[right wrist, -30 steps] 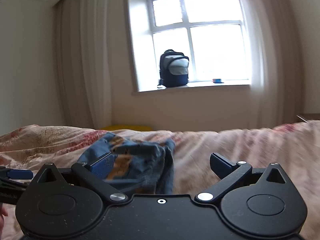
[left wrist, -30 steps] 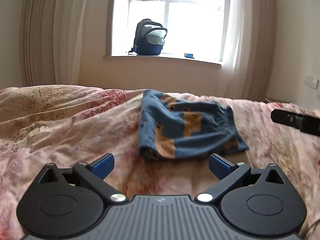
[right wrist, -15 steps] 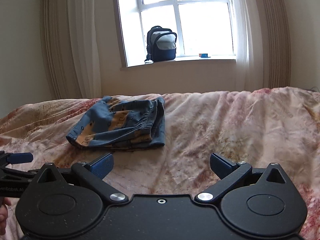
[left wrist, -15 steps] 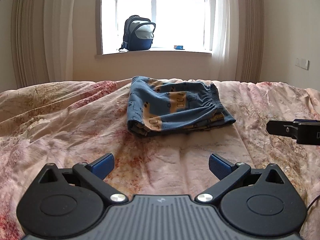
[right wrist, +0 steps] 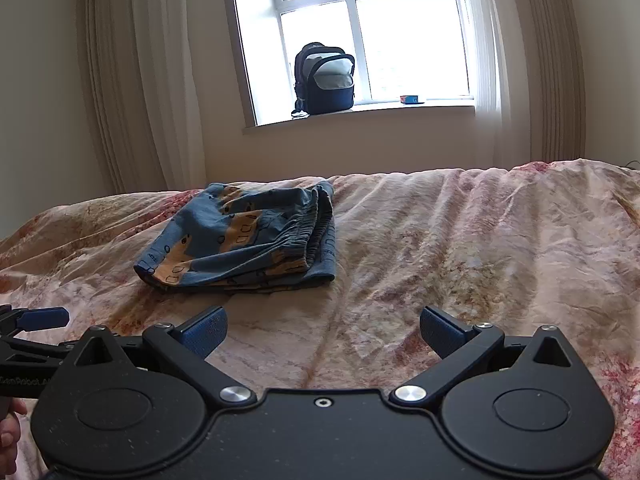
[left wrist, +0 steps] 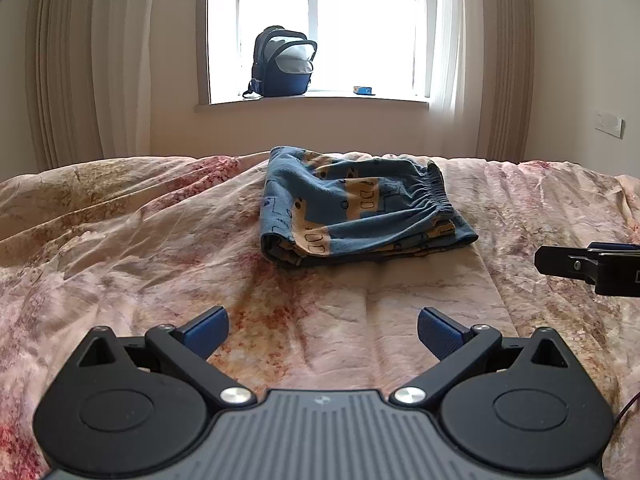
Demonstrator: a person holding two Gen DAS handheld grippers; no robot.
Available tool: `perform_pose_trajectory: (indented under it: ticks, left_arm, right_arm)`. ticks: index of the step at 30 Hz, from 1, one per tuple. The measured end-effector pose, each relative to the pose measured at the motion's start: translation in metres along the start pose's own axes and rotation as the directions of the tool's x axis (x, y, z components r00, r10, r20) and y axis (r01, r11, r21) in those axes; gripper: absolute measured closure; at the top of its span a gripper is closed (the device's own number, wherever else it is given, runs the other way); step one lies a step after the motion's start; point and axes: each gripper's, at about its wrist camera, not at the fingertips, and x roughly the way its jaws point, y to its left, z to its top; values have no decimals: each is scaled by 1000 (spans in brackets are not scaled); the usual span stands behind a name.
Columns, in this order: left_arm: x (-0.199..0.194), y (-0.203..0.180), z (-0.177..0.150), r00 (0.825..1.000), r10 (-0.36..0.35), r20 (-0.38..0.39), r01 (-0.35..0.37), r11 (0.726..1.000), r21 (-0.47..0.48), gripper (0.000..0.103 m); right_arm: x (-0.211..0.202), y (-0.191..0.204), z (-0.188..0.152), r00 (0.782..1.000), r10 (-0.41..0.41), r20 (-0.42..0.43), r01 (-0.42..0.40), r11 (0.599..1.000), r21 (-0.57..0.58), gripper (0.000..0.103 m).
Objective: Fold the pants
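- Holding both tools low over the bedspread point(left wrist: 120, 248), I have the left gripper point(left wrist: 322, 330) level and pointed at the window point(left wrist: 332, 28), its jaws spread wide with nothing between the blue pads point(left wrist: 206, 328).
- My right gripper point(right wrist: 322, 330) sits in the same pose, jaws spread and empty, over bare bedspread on the near side of the pants.
- The pants point(left wrist: 356, 212) lie folded into a compact blue-and-tan bundle on the bedspread, below the window and well apart from both sets of fingers; the gathered waistband faces the right side of the bundle.
- From the left wrist view I see the right tool's tip point(left wrist: 588, 262) poking in at the right edge, beside and nearer than the pants.
- The right wrist view gives me what the left does not: the left tool's blue fingertip point(right wrist: 42, 318) at the left edge, part of a hand point(right wrist: 8, 436) on its handle, and the stacked layers on the waistband side of the pants point(right wrist: 244, 240).
- Both views share the backpack point(left wrist: 284, 64) on the window sill and a small blue box point(left wrist: 363, 89) to its right; curtains point(left wrist: 92, 64) hang on either side.
- Against a second ago, the pants now appear farther from both grippers and sharper; back then the bundle sat close in front of my jaws, blurred, partly hidden behind the right tool's left finger. The jaw spread is unchanged.
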Motion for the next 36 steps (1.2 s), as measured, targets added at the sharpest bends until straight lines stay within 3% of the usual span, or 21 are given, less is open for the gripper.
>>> perform_pose_trajectory:
  ticks: [21,36]
  left_arm:
    - [-1,1,0,1000,-6,1,6,1000,3,0]
    - [0,2,0,999,44,-3,-44,999,-11,0]
  right_arm:
    - [2,1,-1,1000,14,-12,-14,1000,-7,1]
    - [3,3,-3,999,28,-22,-29,999,-16,1]
